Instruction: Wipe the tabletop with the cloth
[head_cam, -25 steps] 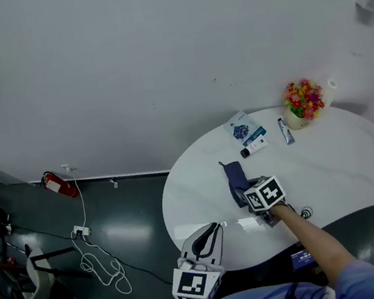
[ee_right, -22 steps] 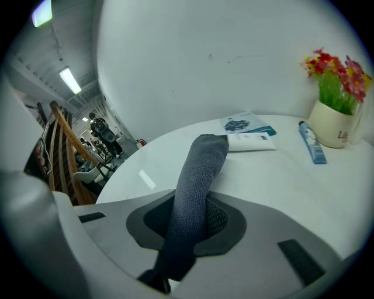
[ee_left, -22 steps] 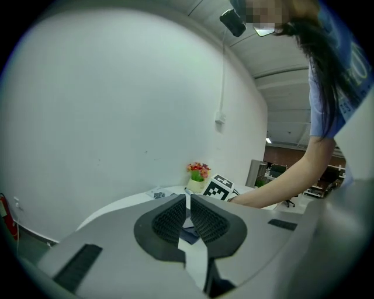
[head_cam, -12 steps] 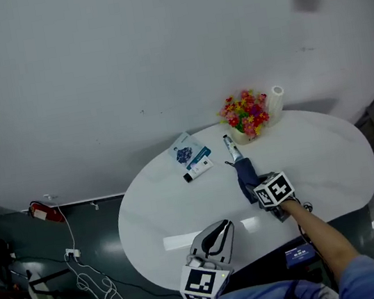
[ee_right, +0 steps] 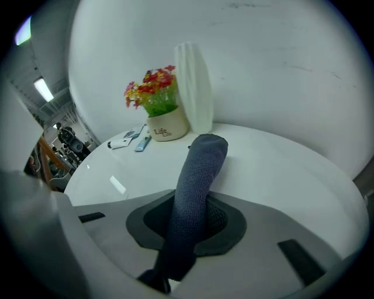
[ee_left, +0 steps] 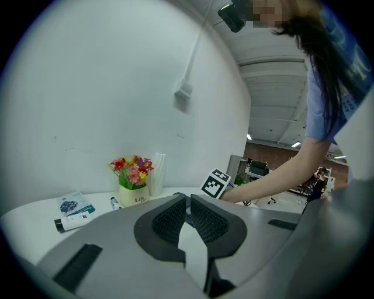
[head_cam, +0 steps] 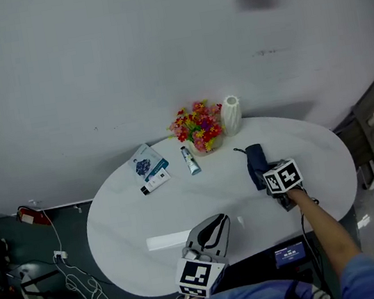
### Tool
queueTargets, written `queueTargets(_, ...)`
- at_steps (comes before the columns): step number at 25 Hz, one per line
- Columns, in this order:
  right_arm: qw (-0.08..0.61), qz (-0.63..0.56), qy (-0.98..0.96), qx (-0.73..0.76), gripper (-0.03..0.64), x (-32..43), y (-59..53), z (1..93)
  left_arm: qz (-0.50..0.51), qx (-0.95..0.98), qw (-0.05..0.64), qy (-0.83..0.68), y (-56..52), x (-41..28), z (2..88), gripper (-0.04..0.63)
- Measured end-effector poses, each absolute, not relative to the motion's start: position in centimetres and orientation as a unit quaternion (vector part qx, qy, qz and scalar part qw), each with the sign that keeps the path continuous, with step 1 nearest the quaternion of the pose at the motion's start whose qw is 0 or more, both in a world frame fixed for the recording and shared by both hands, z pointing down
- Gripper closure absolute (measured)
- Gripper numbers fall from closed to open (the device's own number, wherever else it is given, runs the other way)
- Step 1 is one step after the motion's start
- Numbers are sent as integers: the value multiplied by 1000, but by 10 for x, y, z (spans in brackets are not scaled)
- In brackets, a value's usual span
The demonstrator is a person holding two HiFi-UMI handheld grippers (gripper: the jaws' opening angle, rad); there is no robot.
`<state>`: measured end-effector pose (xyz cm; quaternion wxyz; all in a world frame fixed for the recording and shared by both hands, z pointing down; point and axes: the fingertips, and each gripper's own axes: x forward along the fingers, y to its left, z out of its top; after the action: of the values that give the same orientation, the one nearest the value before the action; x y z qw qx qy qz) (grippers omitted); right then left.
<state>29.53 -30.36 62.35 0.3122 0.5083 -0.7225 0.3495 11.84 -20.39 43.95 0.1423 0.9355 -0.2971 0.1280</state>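
Gripping the dark cloth (head_cam: 254,159) in my right gripper (head_cam: 267,173), laid on the tabletop's (head_cam: 315,160) right side; a far sweep could topple the nearby vase (head_cam: 231,115). My left gripper (head_cam: 212,230) is closed, empty.

Far edge of the surface (head_cam: 135,224) – things lined up
Flowers (head_cam: 199,129) are standing at the back, the vase (head_cam: 231,115) just right of them, the tube (head_cam: 189,160) and packet (head_cam: 146,164) lying left – the cloth (head_cam: 254,159) is lying at the right, in the right claw (head_cam: 265,175).

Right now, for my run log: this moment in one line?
right hand-held gripper: shut on cloth; cloth: on tabletop; left hand-held gripper: shut, empty
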Motion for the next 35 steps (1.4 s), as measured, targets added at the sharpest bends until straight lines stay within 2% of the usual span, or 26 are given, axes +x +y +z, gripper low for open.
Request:
queueTargets(9,302,353,-668,581,541,448,-296,625,150,941,137,-271,-200,178,441,577)
queueTargets(15,318,353,-614,630,541,539,-280,629,167,936,143,-276,-201,180,445,577)
queueTargets(19,317,351,-592,653,541,573,-274,626,172,931,145,-289,-202,169,449,577)
queueTargets(26,286,347,-602,659,541,548,-273,607,170,924,145,-312,-198,140,448,577)
queueTargets(35,244,342,-669,614,541,401,-277,566,153,913,140,-352,-197,53,442,577)
